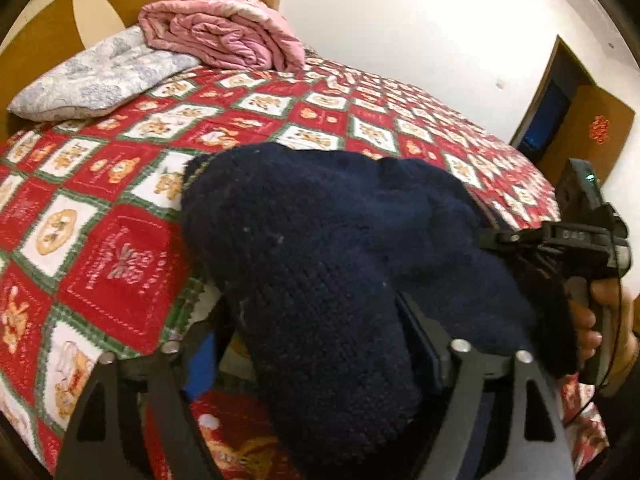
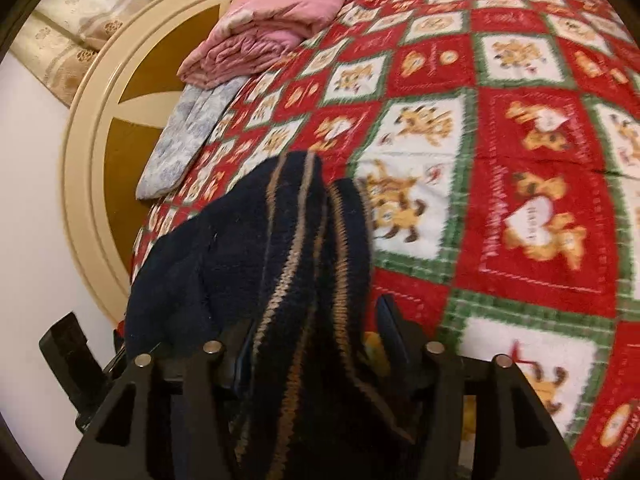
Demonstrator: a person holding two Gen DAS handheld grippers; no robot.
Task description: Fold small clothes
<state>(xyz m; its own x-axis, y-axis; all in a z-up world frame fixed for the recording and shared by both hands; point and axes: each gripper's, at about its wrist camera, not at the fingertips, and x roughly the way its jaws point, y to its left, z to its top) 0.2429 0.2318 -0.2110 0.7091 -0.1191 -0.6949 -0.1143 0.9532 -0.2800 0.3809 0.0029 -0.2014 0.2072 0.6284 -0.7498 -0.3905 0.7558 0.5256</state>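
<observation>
A big bed (image 1: 120, 208) has a red teddy-bear blanket (image 2: 520, 184) on it. At its far end a pink quilt (image 1: 220, 36) sits beside a grey pillow (image 1: 92, 80). A dark blue sweater (image 1: 320, 264) lies on the near edge. It is between the wide-apart fingers of the left gripper (image 1: 316, 344) and the right gripper (image 2: 316, 340). Neither one squeezes it

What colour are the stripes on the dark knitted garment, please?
Tan-brown stripes on navy, clearest from the right wrist.

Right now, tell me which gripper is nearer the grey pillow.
Left. The pillow lies ahead-left of the left gripper; the right gripper is off to its right, farther from the pillow.
</observation>
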